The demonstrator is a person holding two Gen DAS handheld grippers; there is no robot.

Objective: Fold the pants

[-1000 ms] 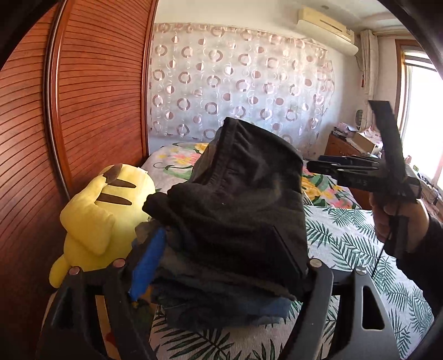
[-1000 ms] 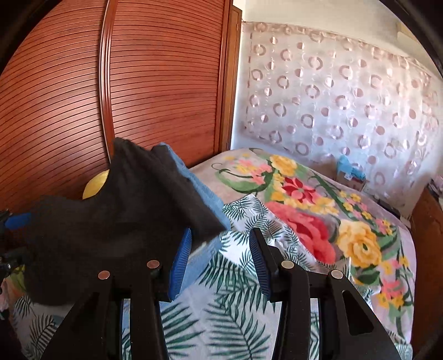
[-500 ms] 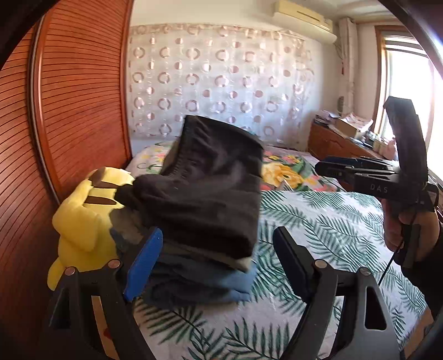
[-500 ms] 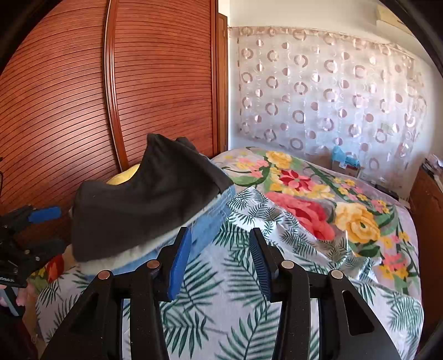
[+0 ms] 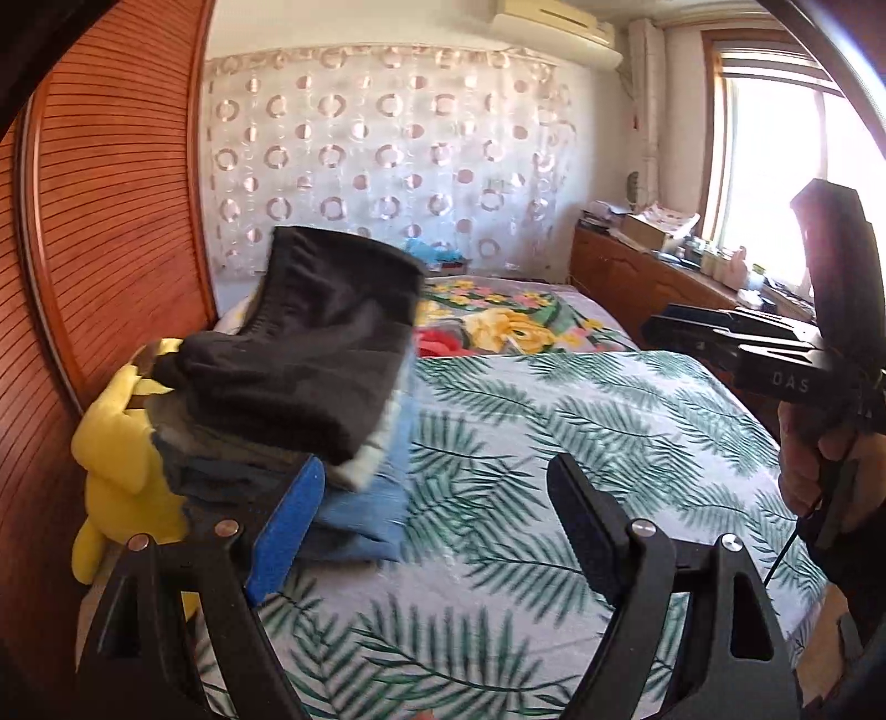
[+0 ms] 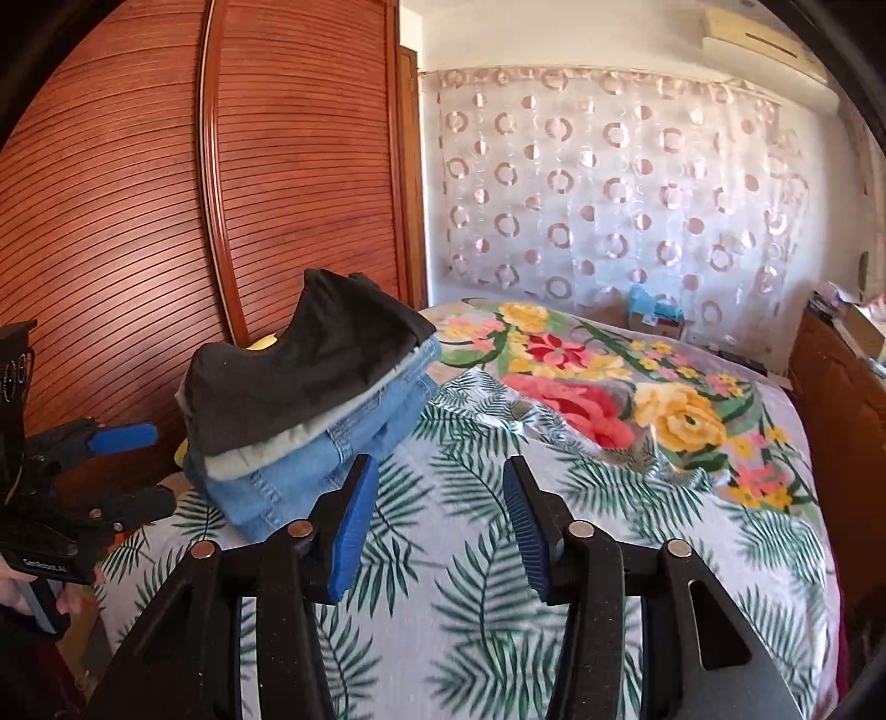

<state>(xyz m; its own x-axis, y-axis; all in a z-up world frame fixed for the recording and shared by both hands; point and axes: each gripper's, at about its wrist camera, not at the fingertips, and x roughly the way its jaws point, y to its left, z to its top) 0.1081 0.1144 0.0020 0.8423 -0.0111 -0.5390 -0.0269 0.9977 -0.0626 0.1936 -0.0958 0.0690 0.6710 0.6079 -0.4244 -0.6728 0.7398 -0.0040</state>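
1. Left wrist view: left gripper [image 5: 437,504] is held wide open, nothing btwn jaws. Folded black pants [image 5: 310,354] are seen topping the clothes stack [image 5: 354,498] beside the yellow plush [image 5: 116,443], prob. parked at bed's [image 5: 581,421] edge to free up space.
2. Right wrist view: right gripper [image 6: 440,518] jaws, just opened further, are empty; pants [image 6: 304,365] are released, untouched.

**Setting: home bedroom**

Ahead of the grippers lies a bed [image 6: 637,498] with leaf-and-flower bedding. A slatted wooden wardrobe [image 6: 138,210] stands left, a ring-patterned curtain [image 6: 609,194] behind, an air conditioner [image 5: 554,25] above, a plush toy [image 5: 116,454] beside.
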